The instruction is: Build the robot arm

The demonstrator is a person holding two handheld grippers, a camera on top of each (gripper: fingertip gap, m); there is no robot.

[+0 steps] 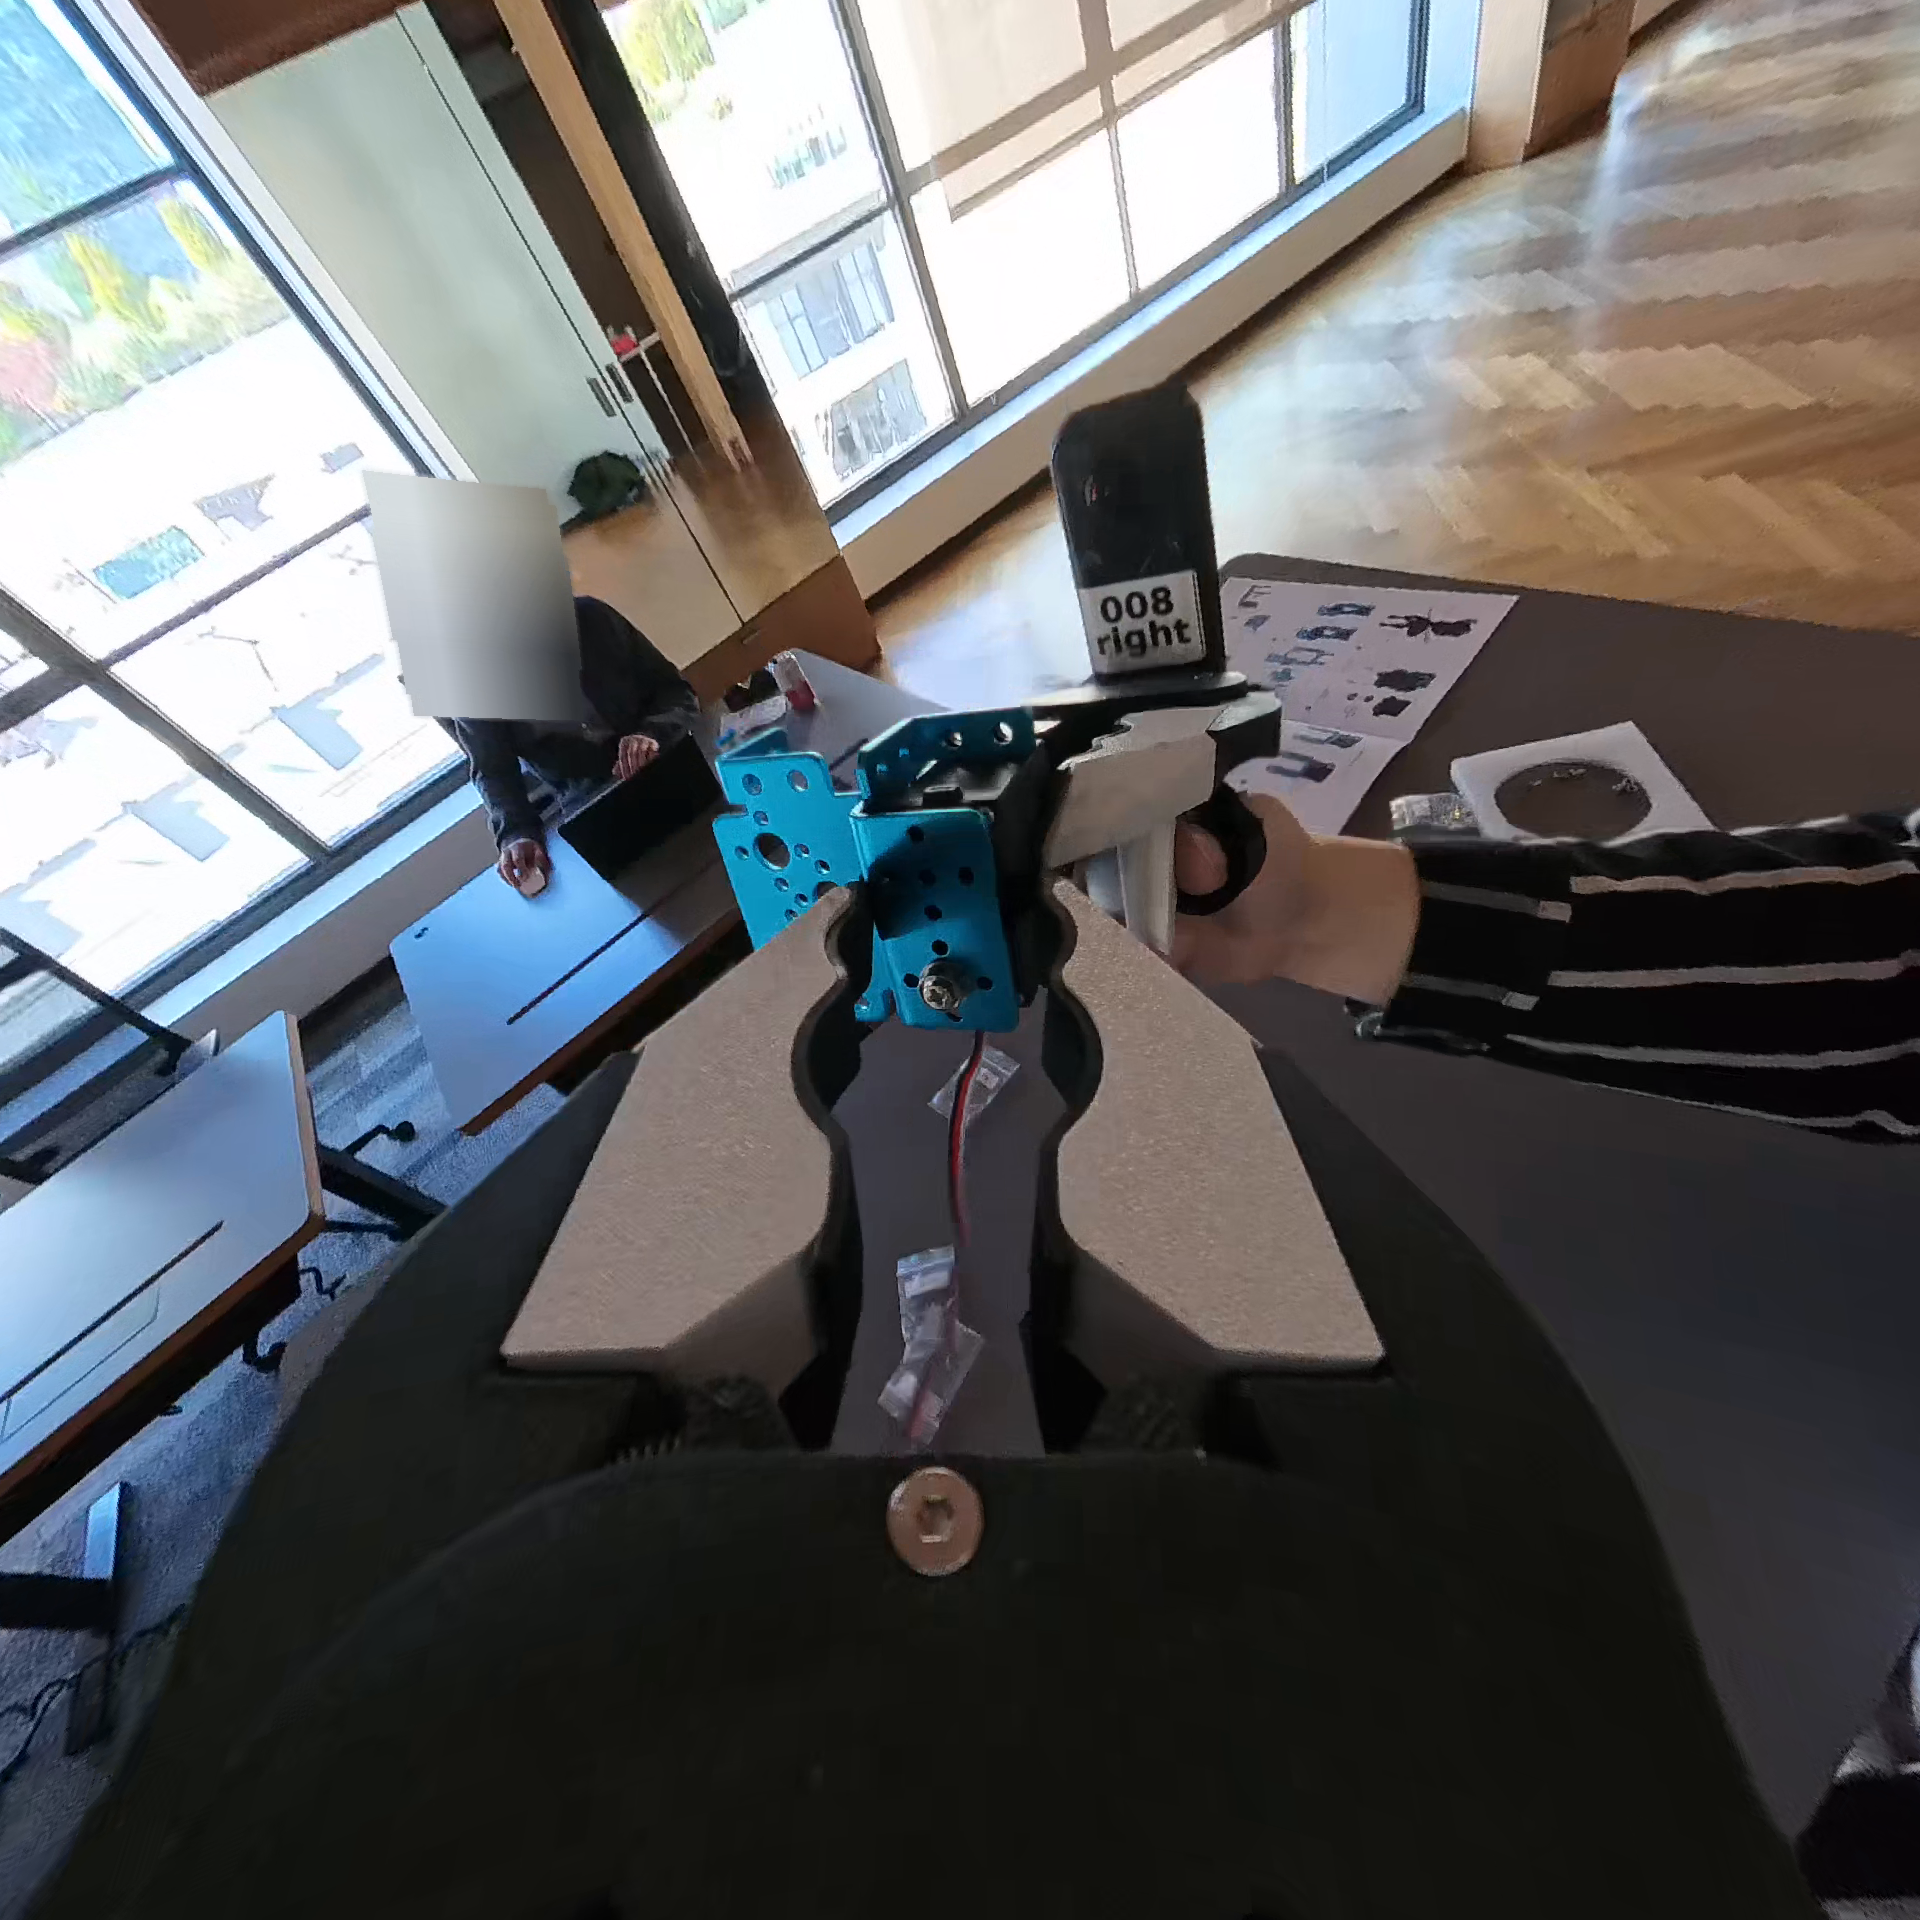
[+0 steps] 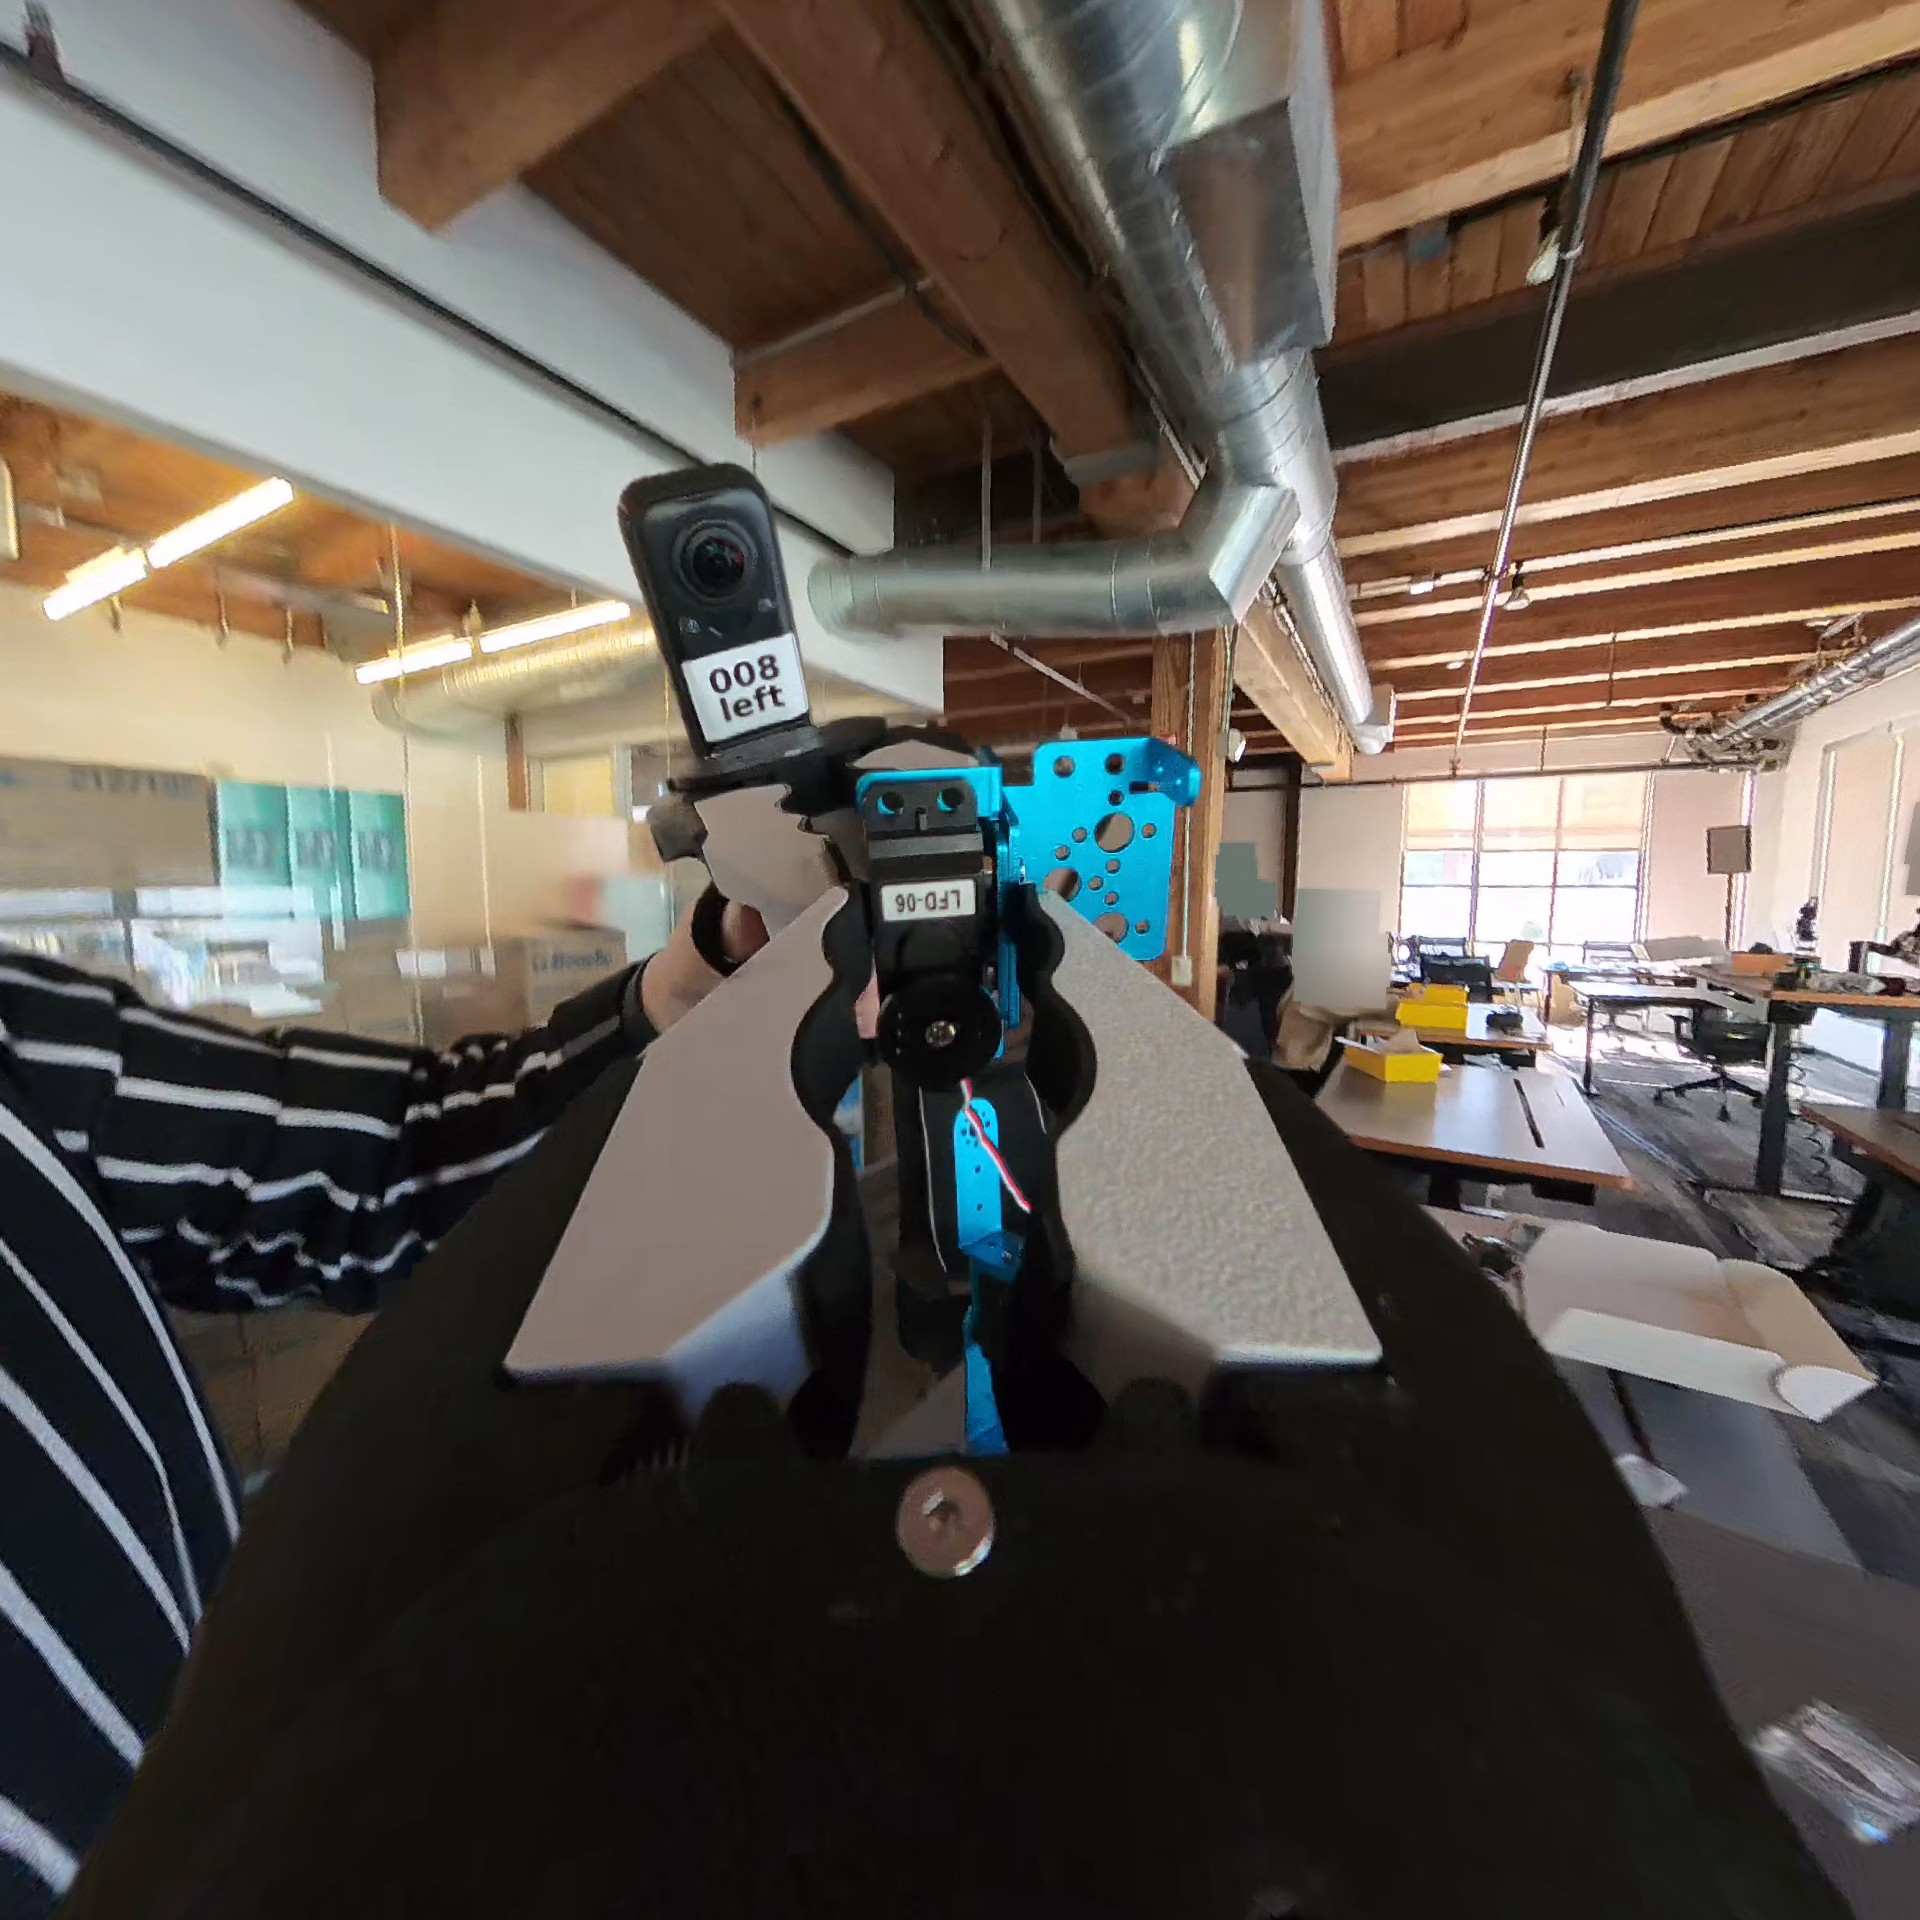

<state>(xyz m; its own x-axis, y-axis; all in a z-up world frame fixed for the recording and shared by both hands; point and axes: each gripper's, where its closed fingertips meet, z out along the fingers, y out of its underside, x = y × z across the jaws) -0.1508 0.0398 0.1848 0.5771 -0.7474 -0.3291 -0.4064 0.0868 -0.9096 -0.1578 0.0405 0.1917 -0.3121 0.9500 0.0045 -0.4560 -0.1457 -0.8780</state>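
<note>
A blue perforated metal bracket assembly (image 1: 774,831) with a black servo (image 2: 928,966) is held in the air between both grippers. My left gripper (image 1: 951,904) is shut on the blue bracket's lower flange, where a bolt head shows. Red and black wires (image 1: 961,1143) hang from it. My right gripper (image 2: 935,914) is shut on the black servo body from the opposite side, with the blue plate (image 2: 1107,831) behind it. The right gripper (image 1: 1039,821) also shows in the left wrist view, held by a hand in a striped sleeve. The left gripper (image 2: 831,821) shows in the right wrist view.
Below is a dark table (image 1: 1558,1247) with small plastic bags (image 1: 925,1340), a printed instruction sheet (image 1: 1371,665) and a white foam piece with a round hole (image 1: 1579,790). A white open box (image 2: 1683,1320) lies to the right. A person (image 1: 582,727) sits at a far desk. My left and right fingertips are right by each other.
</note>
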